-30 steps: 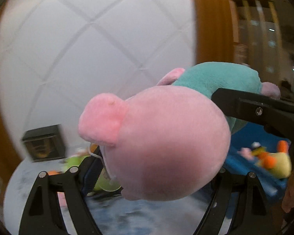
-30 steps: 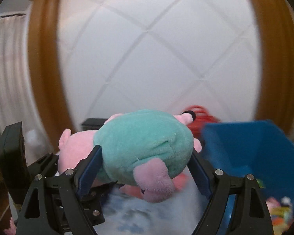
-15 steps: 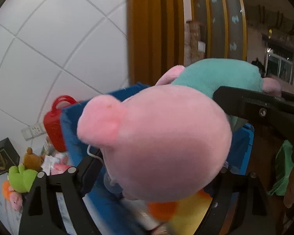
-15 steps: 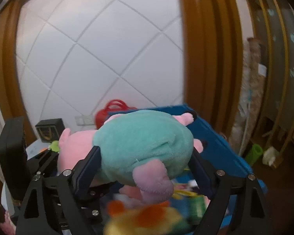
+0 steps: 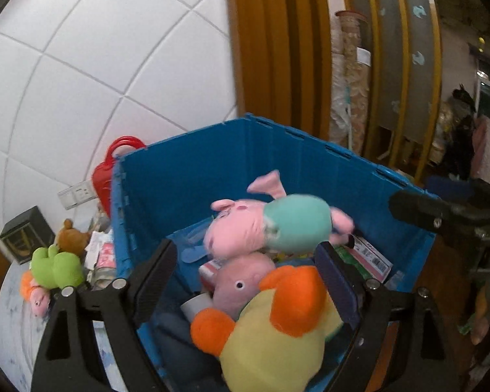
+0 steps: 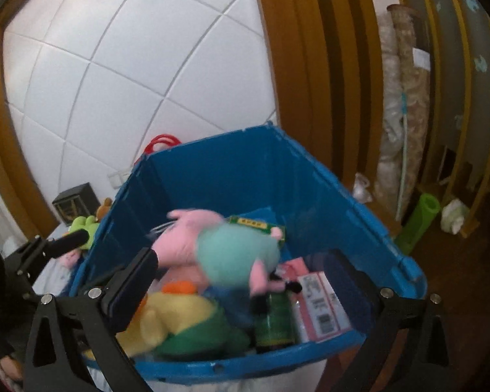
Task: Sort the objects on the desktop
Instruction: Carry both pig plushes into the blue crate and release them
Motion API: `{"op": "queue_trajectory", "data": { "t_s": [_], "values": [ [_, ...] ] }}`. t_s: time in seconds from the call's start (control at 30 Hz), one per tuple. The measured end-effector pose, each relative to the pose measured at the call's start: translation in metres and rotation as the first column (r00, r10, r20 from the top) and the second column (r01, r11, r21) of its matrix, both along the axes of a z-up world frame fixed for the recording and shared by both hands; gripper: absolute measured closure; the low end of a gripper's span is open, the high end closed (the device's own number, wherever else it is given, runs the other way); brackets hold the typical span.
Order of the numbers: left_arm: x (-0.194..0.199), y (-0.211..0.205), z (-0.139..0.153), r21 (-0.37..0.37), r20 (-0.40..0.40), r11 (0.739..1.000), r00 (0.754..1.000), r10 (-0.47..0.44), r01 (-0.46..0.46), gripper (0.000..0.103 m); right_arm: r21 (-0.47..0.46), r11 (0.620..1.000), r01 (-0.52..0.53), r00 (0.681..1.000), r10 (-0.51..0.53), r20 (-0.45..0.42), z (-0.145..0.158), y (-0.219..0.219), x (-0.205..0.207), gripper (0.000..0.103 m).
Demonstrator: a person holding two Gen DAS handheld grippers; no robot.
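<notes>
Two views | left wrist: left claw point(image 5: 245, 281) wide, empty; pink pig plush point(image 5: 271, 225), teal-bodied, inside blue crate point(image 5: 186, 176) above yellow duck plush point(image 5: 277, 330); green plush point(image 5: 57, 266) on worktop point(image 5: 16, 336) | right wrist: right claw point(image 6: 245, 287) opening, empty; pig plush beyond its fingers, over crate contents.

Pig plush point(image 5: 268, 225) in crate point(image 5: 186, 170), above duck plush point(image 5: 277, 323) and boxes point(image 6: 320, 303). Bottle point(image 6: 272, 323) beside boxes. Bag point(image 5: 106, 176) behind crate. Frog plush point(image 5: 55, 266), bear point(image 5: 70, 236) left of crate on table point(image 5: 13, 323).
</notes>
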State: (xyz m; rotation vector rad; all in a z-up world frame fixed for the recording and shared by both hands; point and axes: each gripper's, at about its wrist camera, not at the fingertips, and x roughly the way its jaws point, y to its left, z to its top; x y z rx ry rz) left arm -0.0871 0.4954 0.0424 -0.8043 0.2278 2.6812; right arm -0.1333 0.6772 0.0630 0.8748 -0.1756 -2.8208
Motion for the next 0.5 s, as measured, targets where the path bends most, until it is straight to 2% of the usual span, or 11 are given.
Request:
{"op": "queue_trajectory", "data": {
  "t_s": [0.23, 0.5],
  "values": [
    [0.017, -0.036, 0.007, 0.043, -0.057, 0.995, 0.994, 0.096, -0.094, 0.016, 0.042, 0.999, -0.009, 0.999, 0.01, -0.041, 0.003, -0.014, 0.025, 0.0],
    [0.039, -0.088, 0.013, 0.086, -0.11, 0.983, 0.979, 0.172, -0.163, 0.014, 0.068, 0.996, -0.065, 0.99, 0.073, -0.123, 0.014, -0.063, 0.051, 0.0]
  ]
}}
